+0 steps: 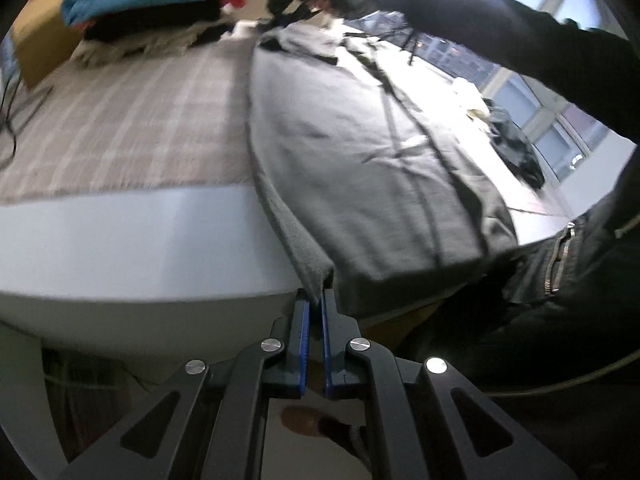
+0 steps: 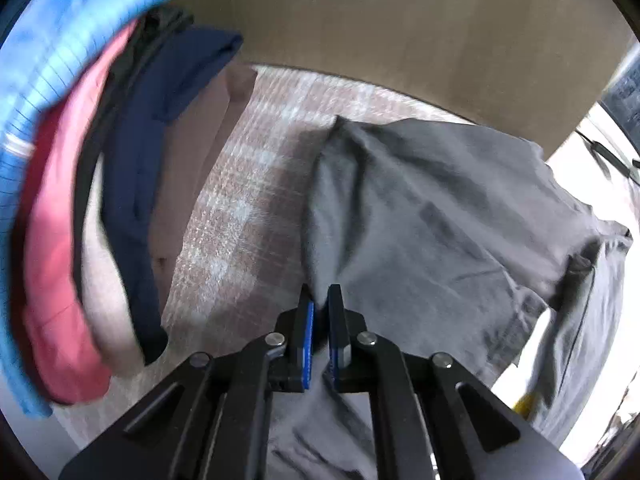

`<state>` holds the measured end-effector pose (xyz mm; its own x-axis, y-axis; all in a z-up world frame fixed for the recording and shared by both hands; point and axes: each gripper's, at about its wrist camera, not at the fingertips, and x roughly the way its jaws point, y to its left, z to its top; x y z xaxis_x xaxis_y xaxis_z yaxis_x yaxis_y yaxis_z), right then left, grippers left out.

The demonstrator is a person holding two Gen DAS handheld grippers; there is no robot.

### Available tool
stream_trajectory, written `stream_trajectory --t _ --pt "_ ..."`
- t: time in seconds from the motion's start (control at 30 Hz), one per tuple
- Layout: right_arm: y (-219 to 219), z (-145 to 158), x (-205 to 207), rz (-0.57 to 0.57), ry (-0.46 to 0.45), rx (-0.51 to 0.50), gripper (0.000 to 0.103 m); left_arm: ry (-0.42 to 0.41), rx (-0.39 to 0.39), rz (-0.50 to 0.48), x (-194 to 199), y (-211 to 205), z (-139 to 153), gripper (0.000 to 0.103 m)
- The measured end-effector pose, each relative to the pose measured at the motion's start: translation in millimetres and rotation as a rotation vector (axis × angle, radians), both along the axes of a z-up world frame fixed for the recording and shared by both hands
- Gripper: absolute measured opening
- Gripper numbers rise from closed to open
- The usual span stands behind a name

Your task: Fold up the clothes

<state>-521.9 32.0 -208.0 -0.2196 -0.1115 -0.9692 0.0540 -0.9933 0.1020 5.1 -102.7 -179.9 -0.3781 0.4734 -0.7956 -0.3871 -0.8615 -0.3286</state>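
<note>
1. Daylight enters through the large windows (image 1: 520,92) at the upper right of the left wrist view; the panes blow out to white near the top edge.
2. That backlight reduces the person's dark sleeve (image 1: 500,36) to a near silhouette.
3. The flat grey garment (image 1: 360,152) is evenly lit, with soft shadows along its creases.
4. Both views show motion blur; the stack of folded blue, red and navy clothes (image 2: 80,160) smears most in the right wrist view.
5. Fisheye distortion bends the white table edge (image 1: 140,240) and darkens each frame's corners to black.
6. A glaring white patch sits at the right edge of the right wrist view.
</note>
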Motion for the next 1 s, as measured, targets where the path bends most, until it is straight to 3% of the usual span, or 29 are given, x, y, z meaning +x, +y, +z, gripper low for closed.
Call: stream_trajectory --t 0.2,0.3,0.6,0.73,0.8,0.87,0.9,1.0 --pt "47.2 25.6 22.1 -0.04 0.051 -0.077 0.006 0.076 -0.026 -0.168 14.0 62.1 47.4 0.004" --pt "88.3 34.5 13.0 -0.073 0.065 -0.083 0.006 0.066 -0.012 -0.239 15.2 89.1 52.7 0.004" --pt "162.2 34.0 22.1 -0.144 0.075 -0.041 0.005 0.016 0.05 -0.416 5.9 162.4 44.1 0.004" --pt "168.3 19.0 22.4 -0.129 0.096 -0.066 0.006 -0.033 0.044 -0.47 -1.6 187.6 28.7 0.004" --pt "164.0 12.2 20.4 -0.099 0.069 -0.05 0.009 -0.081 0.022 -0.491 -4.3 196.3 16.1 0.005" --pt "159.8 5.4 18.4 -0.07 0.043 -0.033 0.022 -0.138 0.038 -0.474 -7.1 200.2 7.1 0.009" --pt "158.0 3.4 18.0 -0.057 0.035 -0.025 0.023 -0.161 0.045 -0.469 -5.5 201.1 6.4 0.009" --pt "160.0 25.9 28.0 -0.047 0.12 -0.011 0.026 -0.168 0.044 -0.458 7.4 195.2 16.2 0.009"
